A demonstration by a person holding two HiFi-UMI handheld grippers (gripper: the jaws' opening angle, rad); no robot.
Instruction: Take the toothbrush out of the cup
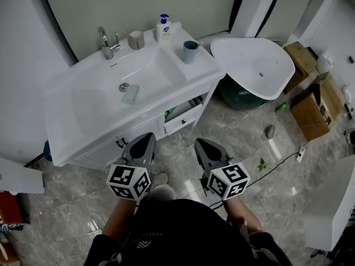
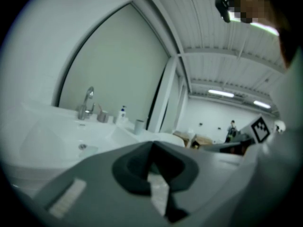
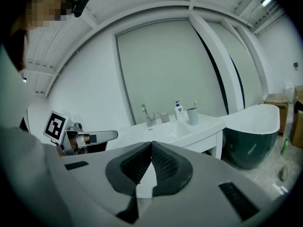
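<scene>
The left gripper, grey plastic with a black-and-white marker cube at its back, has its jaws pressed together. Its own view shows the dark pads meeting along one seam with nothing between them. The right gripper, of the same build, is likewise closed tight on nothing, its ribbed black pads touching. The two are held side by side, a little apart, over the grey marbled floor. Their tips point toward the front edge of the white washstand and stop short of it.

The blue-grey round cup stands upright on the washstand top near its right edge, to the right of the basin and well apart from both grippers. The thin white toothbrush stands in the cup, its top rising above the rim.

A white pump bottle with a blue label sits at the back right corner. A chrome tap stands at the back edge behind the basin, and a small greyish-pink cup sits between the two. A pale green rounded piece lies in the basin just beside the drain. Beyond the right edge stands a white tub with a dark green outer wall, with brown cardboard boxes further right.
</scene>
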